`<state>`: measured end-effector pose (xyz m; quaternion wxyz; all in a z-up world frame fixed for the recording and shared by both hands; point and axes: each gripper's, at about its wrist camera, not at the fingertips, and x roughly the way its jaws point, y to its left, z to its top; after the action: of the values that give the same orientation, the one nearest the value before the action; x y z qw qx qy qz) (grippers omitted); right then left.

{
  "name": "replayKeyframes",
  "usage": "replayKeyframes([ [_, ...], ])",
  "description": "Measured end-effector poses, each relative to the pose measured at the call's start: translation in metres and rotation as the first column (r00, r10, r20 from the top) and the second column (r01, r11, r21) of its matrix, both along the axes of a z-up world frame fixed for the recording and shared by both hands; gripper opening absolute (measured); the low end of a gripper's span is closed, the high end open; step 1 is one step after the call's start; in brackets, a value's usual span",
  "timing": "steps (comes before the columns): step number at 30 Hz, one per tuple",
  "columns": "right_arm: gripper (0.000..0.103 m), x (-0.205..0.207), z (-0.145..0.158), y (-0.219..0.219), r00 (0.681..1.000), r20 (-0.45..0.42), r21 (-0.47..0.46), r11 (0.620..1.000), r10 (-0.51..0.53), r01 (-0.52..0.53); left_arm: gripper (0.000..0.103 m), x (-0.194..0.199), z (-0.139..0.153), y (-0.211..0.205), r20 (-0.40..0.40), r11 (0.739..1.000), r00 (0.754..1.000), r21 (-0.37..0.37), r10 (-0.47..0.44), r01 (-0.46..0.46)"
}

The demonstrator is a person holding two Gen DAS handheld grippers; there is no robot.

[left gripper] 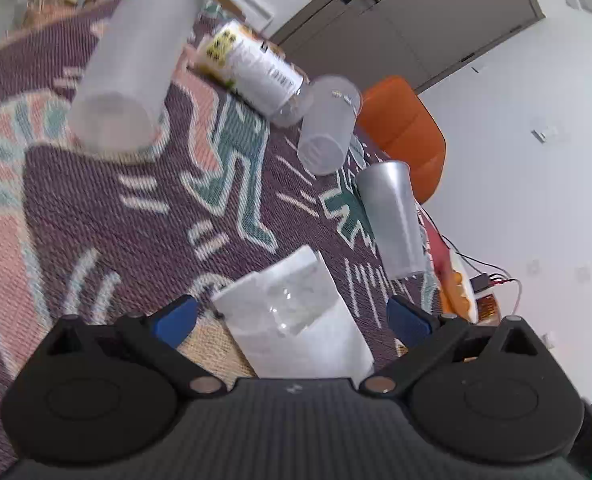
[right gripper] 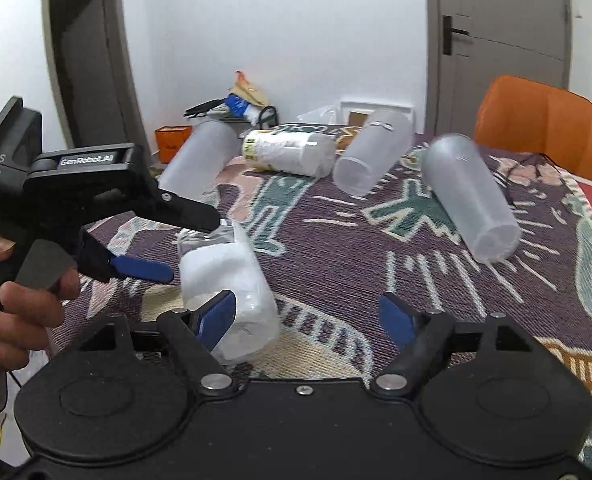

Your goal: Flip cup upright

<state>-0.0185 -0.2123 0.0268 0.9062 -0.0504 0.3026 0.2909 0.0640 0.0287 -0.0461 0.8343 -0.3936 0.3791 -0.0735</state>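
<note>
Cup (right gripper: 226, 298) lies on its side on the cloth (right gripper: 336, 248), between the spread fingers of the left gripper (left gripper: 292, 316), not yet pinched. Right gripper (right gripper: 308, 316) gapes beside it, empty. Approach step; next, close left and tip it upright.

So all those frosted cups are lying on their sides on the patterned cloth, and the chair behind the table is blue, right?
Not quite: the chair is orange, not blue, as the right wrist view shows. The rest holds: the frosted cups do lie on their sides on the patterned cloth.
</note>
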Motion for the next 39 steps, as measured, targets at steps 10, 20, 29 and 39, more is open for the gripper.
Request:
replayKeyframes([
  [10, 0.079, 0.006, -0.015, -0.018, 0.997, -0.038, 0.026, 0.998, -0.064, 0.065, 0.096, 0.022, -0.013, -0.002, -0.073, 0.994, 0.997, -0.106, 0.014, -0.022],
  [20, 0.079, 0.012, -0.03, -0.031, 0.991, -0.078, 0.042, 0.993, -0.106, 0.11, 0.096, 0.035, -0.022, 0.001, -0.082, 0.986, 0.995, -0.152, 0.063, -0.075],
  [29, 0.079, 0.015, -0.034, -0.036, 0.99, -0.09, 0.052, 0.992, -0.112, 0.117, 0.063, 0.029, -0.017, 0.001, -0.064, 0.994, 0.995, -0.076, 0.079, -0.084],
  [39, 0.079, 0.012, -0.03, -0.039, 0.989, -0.076, 0.056, 0.99, -0.124, 0.128, 0.063, 0.008, 0.027, -0.017, 0.143, 0.979, 0.988, 0.189, 0.053, -0.079],
])
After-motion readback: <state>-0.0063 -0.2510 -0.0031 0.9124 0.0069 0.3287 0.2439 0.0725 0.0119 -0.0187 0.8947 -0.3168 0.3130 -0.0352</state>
